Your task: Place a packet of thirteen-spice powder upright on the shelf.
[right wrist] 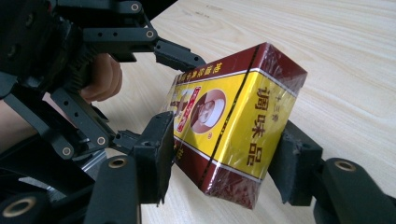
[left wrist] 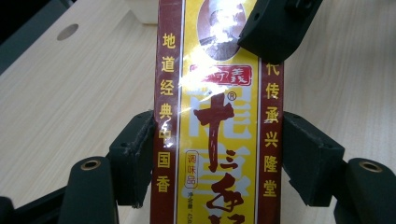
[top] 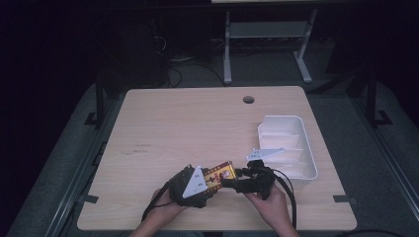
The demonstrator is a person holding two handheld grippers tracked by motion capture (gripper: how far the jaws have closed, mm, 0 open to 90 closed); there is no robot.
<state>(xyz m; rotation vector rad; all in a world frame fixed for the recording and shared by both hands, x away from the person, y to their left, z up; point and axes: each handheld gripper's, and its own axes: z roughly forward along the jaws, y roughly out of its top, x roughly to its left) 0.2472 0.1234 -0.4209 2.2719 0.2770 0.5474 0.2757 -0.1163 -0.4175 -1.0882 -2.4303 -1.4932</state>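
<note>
Pale wood-grain bench [top: 197, 128] with a round cable hole [top: 248, 99] near the far edge, set in a dim room with dark grey floor, cables and white bench legs [top: 267, 44] beyond. White divided tray [top: 288, 145] at the right side. Red-and-yellow seasoning box [top: 219, 174], wrapped in glossy film, raised over the near edge between both tools. Left tool [left wrist: 218, 158] pinching the box across its narrow sides, pads tight on the red borders. Right tool [right wrist: 229, 168] straddling the box's other end, left pad touching, right pad just beside the box; full pinch impossible to confirm.
</note>
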